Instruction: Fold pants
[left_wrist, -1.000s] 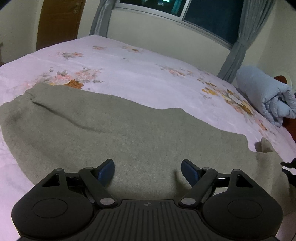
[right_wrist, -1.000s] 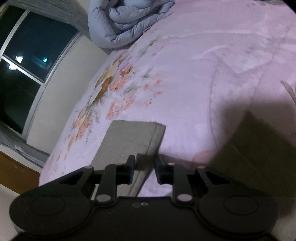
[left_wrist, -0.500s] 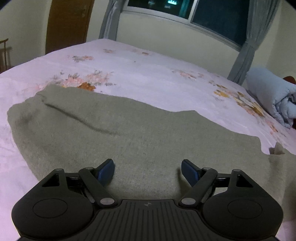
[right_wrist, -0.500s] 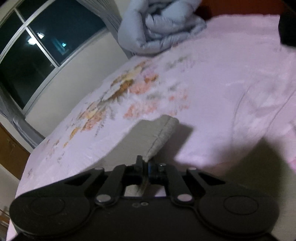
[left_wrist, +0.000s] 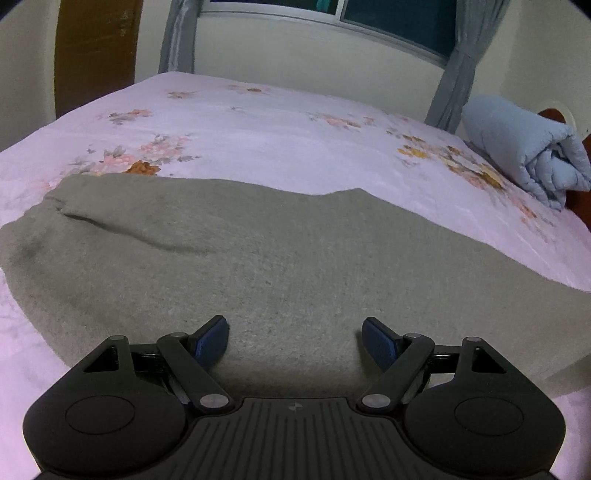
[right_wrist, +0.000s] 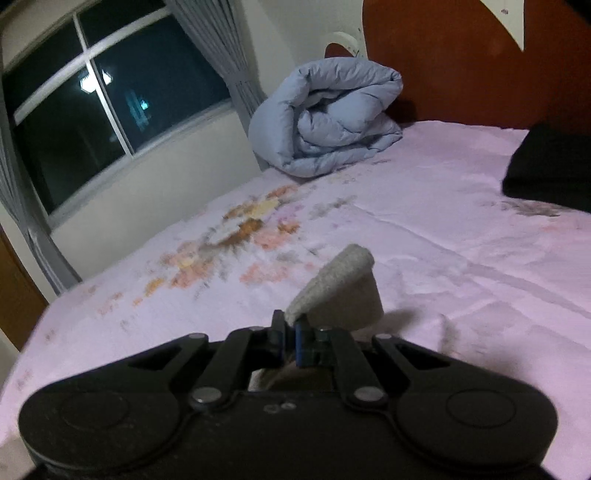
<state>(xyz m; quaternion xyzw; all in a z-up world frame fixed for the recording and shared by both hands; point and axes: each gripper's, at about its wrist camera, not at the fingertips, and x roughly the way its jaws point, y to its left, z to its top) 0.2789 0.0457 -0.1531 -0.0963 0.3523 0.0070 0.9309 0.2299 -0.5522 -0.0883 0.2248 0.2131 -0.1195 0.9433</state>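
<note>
Right tool (right_wrist: 290, 330) clamps pants (right_wrist: 340, 284) hem; left tool (left_wrist: 294, 338) wide above pants.

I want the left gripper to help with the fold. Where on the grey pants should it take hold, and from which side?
Probably the near edge of the grey pants, just below the open left gripper, coming in low from the near side. The cloth lies flat there, so only an edge gives both fingers purchase. The right gripper already pinches a lifted end.

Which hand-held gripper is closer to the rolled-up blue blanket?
Probably right. The right hand-held gripper faces the blue blanket up the bed; from the left hand-held gripper it looks farther, off to the right.
</note>
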